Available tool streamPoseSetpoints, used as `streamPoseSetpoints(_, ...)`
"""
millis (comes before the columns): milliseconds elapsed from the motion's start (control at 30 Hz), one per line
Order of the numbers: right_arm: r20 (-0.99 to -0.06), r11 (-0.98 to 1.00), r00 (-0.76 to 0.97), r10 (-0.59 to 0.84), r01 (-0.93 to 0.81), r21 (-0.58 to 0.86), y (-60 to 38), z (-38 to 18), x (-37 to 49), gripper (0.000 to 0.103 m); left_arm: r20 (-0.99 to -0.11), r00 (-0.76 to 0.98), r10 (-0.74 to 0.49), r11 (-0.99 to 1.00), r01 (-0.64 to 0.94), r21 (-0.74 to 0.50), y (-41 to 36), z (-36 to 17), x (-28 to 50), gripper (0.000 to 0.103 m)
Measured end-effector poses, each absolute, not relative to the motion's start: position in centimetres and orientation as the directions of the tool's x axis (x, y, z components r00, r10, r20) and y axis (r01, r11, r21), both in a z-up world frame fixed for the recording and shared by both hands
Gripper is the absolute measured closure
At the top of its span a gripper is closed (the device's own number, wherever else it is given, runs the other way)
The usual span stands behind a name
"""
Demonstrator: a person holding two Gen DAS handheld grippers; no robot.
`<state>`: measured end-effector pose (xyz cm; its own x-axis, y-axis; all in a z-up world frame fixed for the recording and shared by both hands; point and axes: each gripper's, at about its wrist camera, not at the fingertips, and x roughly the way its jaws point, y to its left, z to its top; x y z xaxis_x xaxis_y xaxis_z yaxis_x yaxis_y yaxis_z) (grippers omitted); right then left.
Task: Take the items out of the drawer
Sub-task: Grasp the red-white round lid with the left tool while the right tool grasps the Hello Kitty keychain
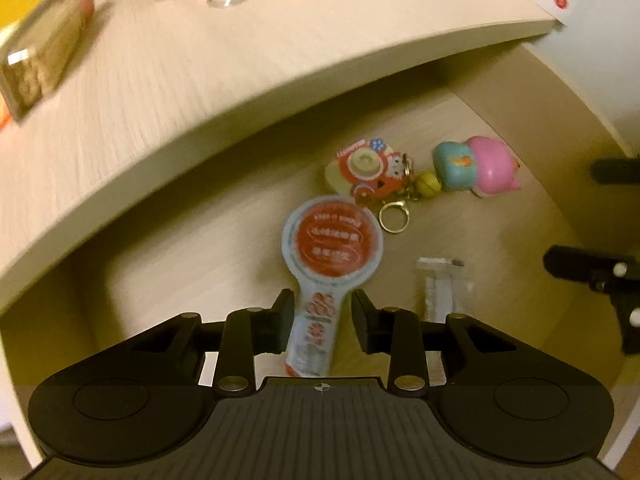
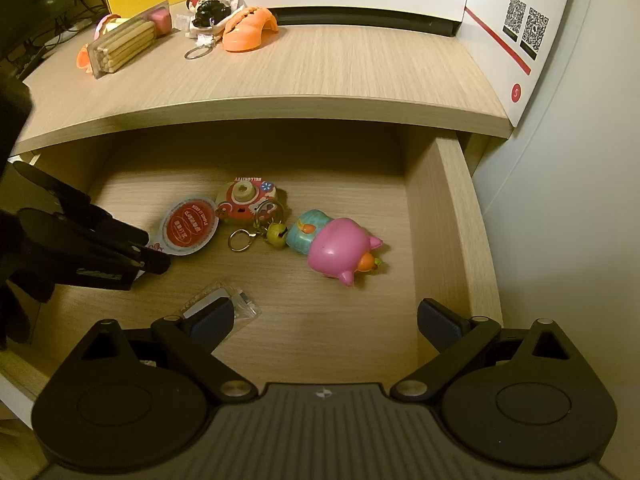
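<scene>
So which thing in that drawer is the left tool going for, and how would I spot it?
Look into the open wooden drawer below the desktop. Near its left side lies a flat, spoon-shaped packet, its narrow stem between the left gripper's fingers. Unlike the chunky pink toy and camera keychain beside it, it is flat with a round red label.

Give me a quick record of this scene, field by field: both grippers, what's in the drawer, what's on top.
left gripper: open, fingers either side of the spoon-shaped packet's stem
right gripper: open, holding nothing
drawer: open
in drawer: packet, camera keychain, pink pig toy, clear plastic bag
on desktop: stick pack, orange toy, figurine keychain
</scene>
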<state>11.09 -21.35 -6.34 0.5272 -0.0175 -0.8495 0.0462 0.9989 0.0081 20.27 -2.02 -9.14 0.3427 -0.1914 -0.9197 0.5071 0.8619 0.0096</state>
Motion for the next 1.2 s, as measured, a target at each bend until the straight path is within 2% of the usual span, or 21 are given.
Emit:
streamPoseSetpoints(200,-0.848,0.999,0.53,-0.013,0.043,0.011,-21.4,-6.5,10.9,0.004,-0.923,0.338,-0.185,0.84,0.542,0.03,-3.6,-10.4,21.0,0.067)
streamPoseSetpoints(367,-0.849,0.999,0.529,-0.009,0.034,0.01,-21.6,-6.5,11.0,0.004,-0.913,0.337,-0.229,0.839,0.544,-0.01,-3.6,-10.3,21.5,0.063)
streamPoseSetpoints(500,-0.851,1.0,0.525,-0.006,0.027,0.01,-21.6,-6.6,11.1,0.004,-0.913,0.336,-0.233,0.849,0.528,-0.022,-2.9,-10.0,21.7,0.074)
streamPoseSetpoints(667,-0.865,0.999,0.502,0.022,0.022,0.038,-22.0,-6.7,11.4,0.004,-0.928,0.263,-0.264,0.854,0.51,-0.099,-1.1,-9.3,21.5,0.076)
streamPoseSetpoints(767,-0.858,0.998,0.513,0.026,0.031,0.049,-22.2,-6.1,11.6,0.004,-0.928,0.264,-0.262,0.861,0.498,-0.102,0.5,-7.9,20.7,0.076)
streamPoseSetpoints(1000,-0.861,0.998,0.508,-0.003,-0.053,-0.034,-20.1,-5.7,14.1,0.004,-0.917,0.275,-0.289,0.892,0.425,-0.154,4.6,-5.1,18.7,0.076)
streamPoseSetpoints(1200,-0.847,0.987,0.532,-0.013,-0.127,-0.095,-16.7,-6.1,17.7,0.004,-0.912,0.279,-0.3,0.901,0.398,-0.175,5.3,-5.8,17.3,0.076)
